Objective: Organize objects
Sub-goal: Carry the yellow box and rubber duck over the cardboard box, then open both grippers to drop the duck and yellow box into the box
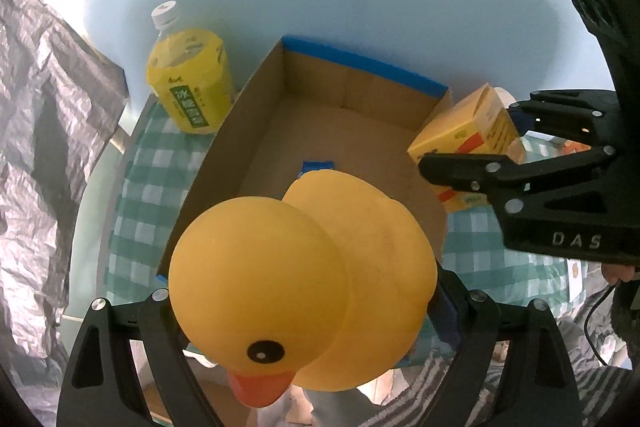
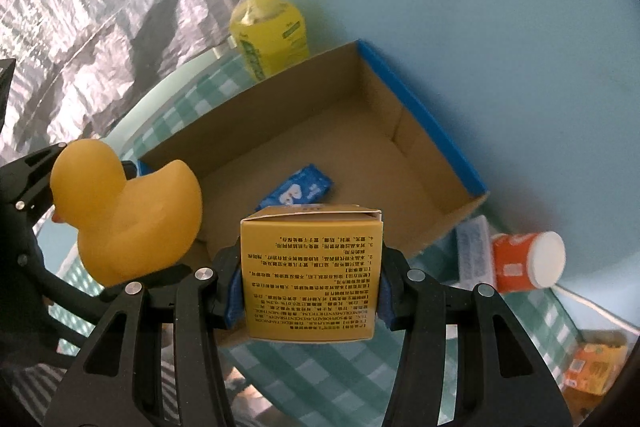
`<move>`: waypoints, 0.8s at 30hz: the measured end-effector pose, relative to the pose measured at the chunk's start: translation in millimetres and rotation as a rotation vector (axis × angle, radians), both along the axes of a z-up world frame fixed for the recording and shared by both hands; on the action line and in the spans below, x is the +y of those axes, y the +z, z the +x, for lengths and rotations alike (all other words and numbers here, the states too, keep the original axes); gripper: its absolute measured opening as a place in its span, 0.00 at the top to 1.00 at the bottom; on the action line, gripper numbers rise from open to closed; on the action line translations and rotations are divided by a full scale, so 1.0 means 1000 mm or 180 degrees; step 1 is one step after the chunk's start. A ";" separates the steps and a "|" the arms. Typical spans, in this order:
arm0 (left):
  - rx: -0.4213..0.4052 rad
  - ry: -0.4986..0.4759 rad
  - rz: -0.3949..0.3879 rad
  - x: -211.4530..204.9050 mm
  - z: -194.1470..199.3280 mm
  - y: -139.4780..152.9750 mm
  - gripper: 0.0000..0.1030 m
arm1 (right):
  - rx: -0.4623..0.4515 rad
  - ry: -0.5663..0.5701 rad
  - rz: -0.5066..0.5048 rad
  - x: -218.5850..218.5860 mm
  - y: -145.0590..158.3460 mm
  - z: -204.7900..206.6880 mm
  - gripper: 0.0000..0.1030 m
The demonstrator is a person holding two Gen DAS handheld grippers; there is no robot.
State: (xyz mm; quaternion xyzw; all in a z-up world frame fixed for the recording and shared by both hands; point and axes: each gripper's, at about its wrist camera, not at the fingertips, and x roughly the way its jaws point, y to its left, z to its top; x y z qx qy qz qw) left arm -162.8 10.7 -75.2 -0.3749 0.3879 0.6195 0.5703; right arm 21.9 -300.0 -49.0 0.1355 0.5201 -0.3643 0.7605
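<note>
While the left gripper (image 1: 304, 307) pinches a rubber duck (image 1: 300, 283), the right gripper (image 2: 310, 291) clamps a yellow carton (image 2: 312, 271) beside the cardboard box (image 2: 420, 115).

A packet (image 2: 295, 188) lies in the cardboard box (image 2: 424, 131) on the table, a bottle (image 2: 269, 27) stands at its far left corner, a can (image 2: 527, 261) lies right of it

The yellow rubber duck (image 1: 304, 283) has an orange beak and black eye. The brown cardboard box (image 2: 320, 147) has blue-taped rims. A green-and-white checked cloth (image 1: 148, 183) covers the bench. The yellow carton (image 2: 310, 275) bears black print; the black fingers (image 2: 234, 291) carry blue pads.
</note>
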 end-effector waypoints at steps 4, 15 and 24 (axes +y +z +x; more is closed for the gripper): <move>0.0018 0.0002 -0.0042 0.002 -0.004 -0.008 0.13 | 0.0027 0.0013 0.0028 -0.002 -0.007 0.007 0.51; 0.0300 0.0122 -0.0219 0.006 -0.010 -0.024 0.13 | 0.0051 -0.0097 0.0037 -0.010 -0.022 0.009 0.37; 0.0323 0.0222 -0.0122 0.001 -0.015 -0.009 0.10 | -0.0042 -0.0216 -0.0050 -0.010 -0.009 -0.002 0.32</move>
